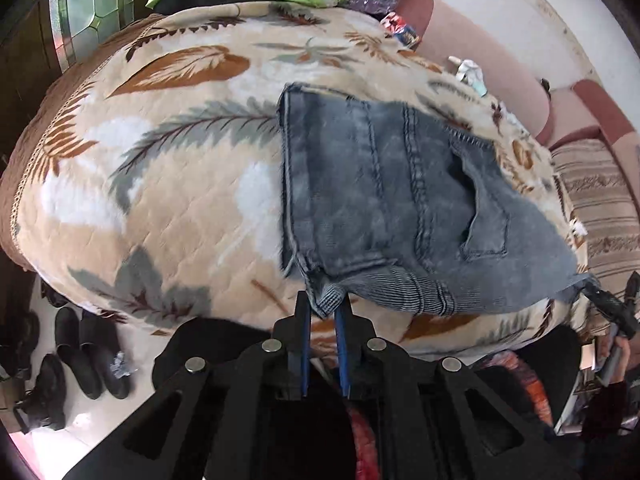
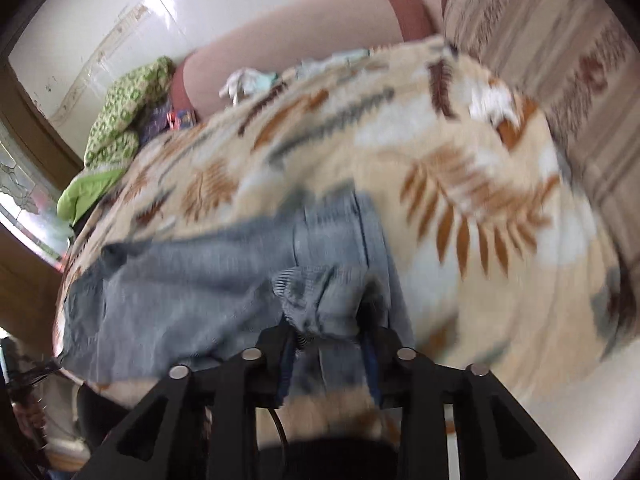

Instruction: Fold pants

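Faded grey-blue denim pants (image 1: pixel 400 200) lie folded on a bed covered by a cream blanket (image 1: pixel 168 184) printed with brown and grey feathers. The left gripper (image 1: pixel 325 308) has its blue-lined fingers (image 1: pixel 306 340) pressed close together, pinching the ribbed waistband corner at the near edge of the pants, with a back pocket visible toward the right of the fabric. In the blurred right wrist view, the right gripper (image 2: pixel 326 344) has its jaws standing apart around a bunched corner of the denim; whether the pads press on the cloth cannot be told through the blur. The same gripper shows at the right edge of the left view, at the other near corner. Black boots (image 1: pixel 80 352) stand on the floor beside the bed, and a green patterned cloth (image 2: pixel 124 112) lies at the far end by a pink headboard (image 2: pixel 296 48)
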A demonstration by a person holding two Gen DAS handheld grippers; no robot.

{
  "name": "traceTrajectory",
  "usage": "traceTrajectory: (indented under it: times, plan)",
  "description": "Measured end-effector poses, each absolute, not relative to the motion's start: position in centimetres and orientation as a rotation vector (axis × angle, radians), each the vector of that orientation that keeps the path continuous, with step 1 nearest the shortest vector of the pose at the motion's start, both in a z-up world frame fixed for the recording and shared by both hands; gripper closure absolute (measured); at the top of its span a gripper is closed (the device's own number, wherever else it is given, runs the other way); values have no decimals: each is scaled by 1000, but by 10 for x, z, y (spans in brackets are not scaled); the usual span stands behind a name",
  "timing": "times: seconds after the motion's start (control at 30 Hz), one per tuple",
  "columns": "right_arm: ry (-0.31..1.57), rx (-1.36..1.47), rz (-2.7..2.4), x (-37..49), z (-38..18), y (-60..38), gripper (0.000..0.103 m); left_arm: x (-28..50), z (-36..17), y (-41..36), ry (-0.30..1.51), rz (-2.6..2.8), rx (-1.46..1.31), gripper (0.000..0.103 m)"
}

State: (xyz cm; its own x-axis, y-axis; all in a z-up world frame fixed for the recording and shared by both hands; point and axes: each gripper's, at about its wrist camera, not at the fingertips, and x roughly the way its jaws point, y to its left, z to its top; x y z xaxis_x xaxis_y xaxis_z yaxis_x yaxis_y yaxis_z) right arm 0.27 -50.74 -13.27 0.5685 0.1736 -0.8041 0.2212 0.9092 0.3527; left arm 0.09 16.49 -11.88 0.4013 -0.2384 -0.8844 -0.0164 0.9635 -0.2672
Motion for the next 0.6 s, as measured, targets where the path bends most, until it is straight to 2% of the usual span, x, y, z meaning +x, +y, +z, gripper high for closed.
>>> traceTrajectory:
  times: [0.07, 0.27, 0.37, 0.53, 0.57, 0.6]
  plan:
    - [1013, 450, -70, -14, -134, -513, 36, -3, -109, 168, 1121, -108, -195, 92]
    - [842, 477, -108, -36, -96, -532, 32, -5, -53, 177, 941, -43, -134, 92]
    - [851, 453, -106, -5, -96, -526, 32, 4, -41, 152, 896, -125, -129, 91]
    - [971, 462, -119, 60, -137, -522, 33, 22, -63, 96, 930, -239, -121, 90]
    - [991, 458, -128, 69, -145, -524, 36, 24, -69, 88, 946, -251, -123, 90]
    - [1008, 451, -128, 78, -152, -525, 46, 27, -76, 81, 962, -257, -127, 90]
